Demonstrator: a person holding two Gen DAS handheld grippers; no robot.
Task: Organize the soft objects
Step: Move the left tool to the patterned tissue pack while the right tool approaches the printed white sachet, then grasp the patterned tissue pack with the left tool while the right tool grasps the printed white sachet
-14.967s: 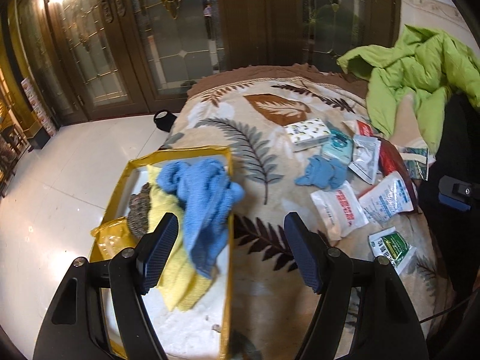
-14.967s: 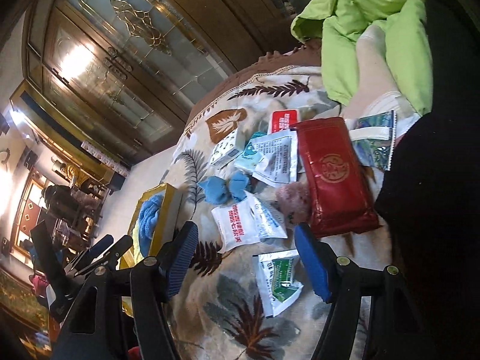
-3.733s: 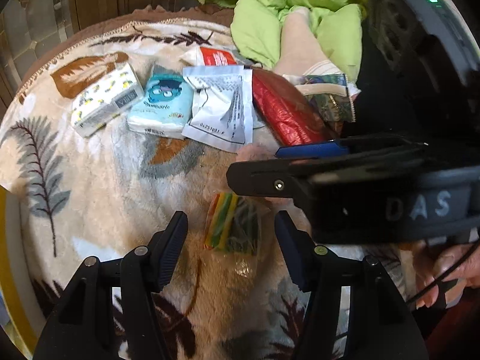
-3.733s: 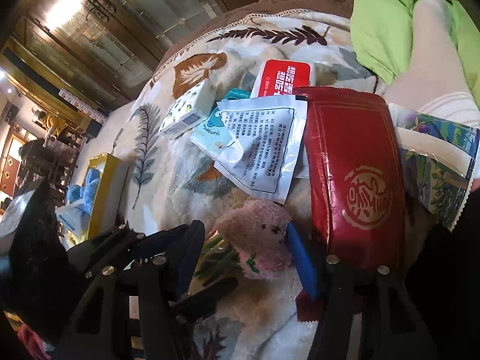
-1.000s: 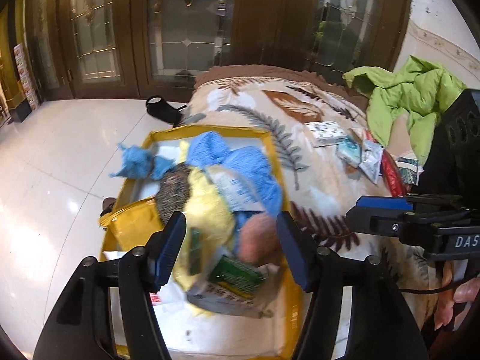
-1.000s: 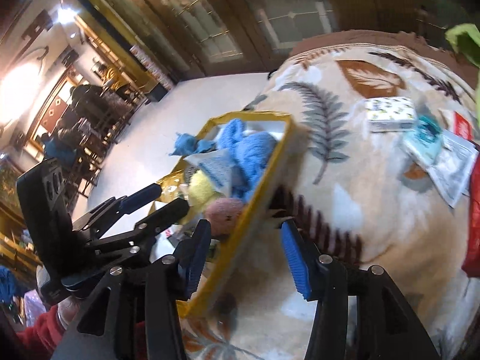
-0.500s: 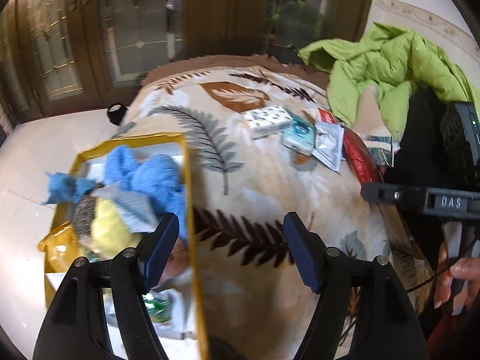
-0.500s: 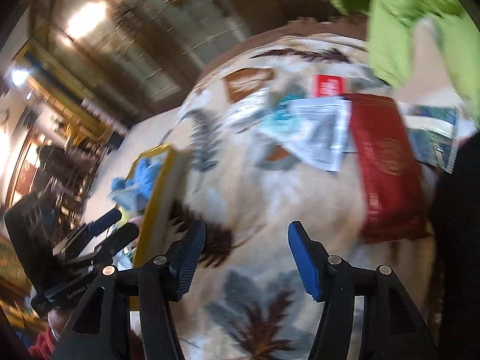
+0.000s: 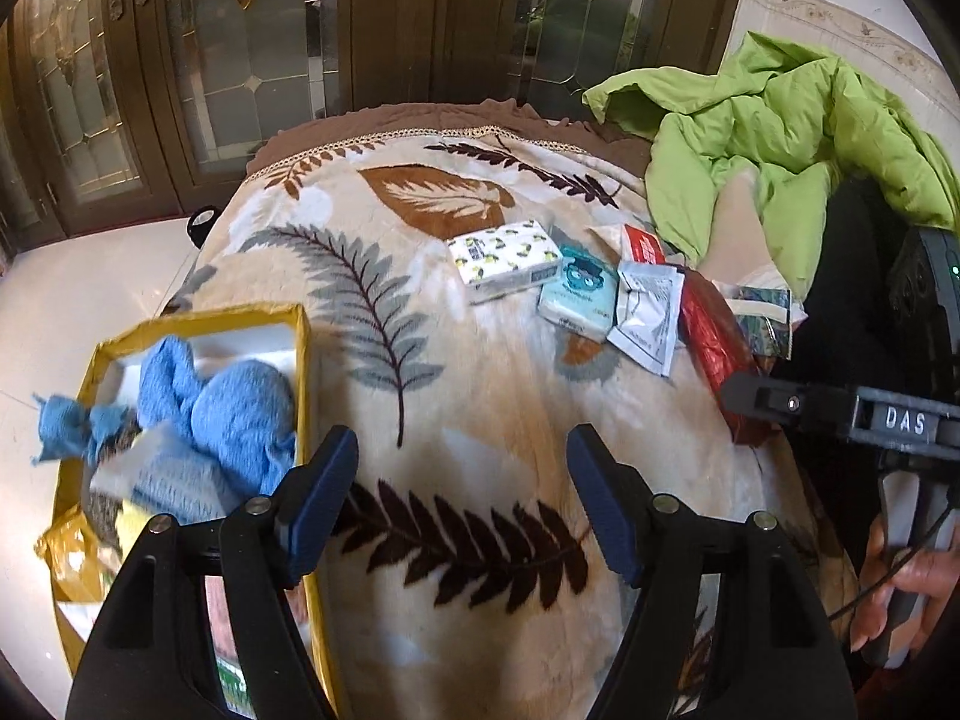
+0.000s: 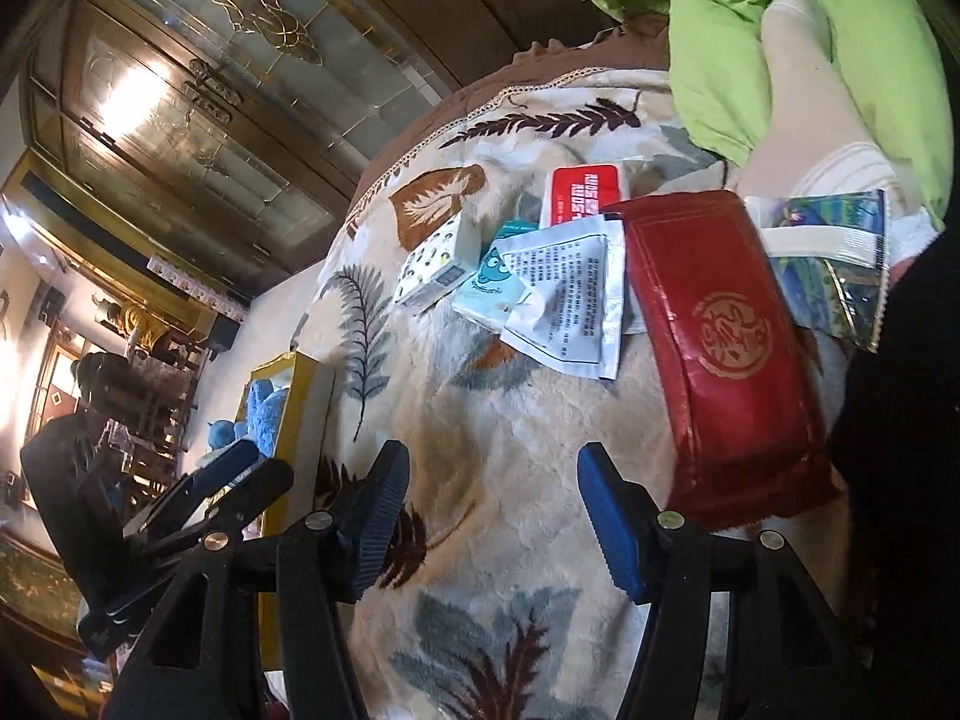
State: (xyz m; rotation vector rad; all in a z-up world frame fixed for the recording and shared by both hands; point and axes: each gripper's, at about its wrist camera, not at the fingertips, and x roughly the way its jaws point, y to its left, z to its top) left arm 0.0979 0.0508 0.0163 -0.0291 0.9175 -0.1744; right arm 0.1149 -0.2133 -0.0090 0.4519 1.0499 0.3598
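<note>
The yellow box at lower left already holds blue cloths, while several packets, among them the red pouch, wait at upper right on the blanket; both grippers' jaws gape empty.

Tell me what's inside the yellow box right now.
The yellow box holds a blue fluffy towel piled on top, a smaller blue cloth draped over its far rim, and a pale packet. Whatever lies beneath the towel is covered, and the left gripper hides the box's near end.
</note>
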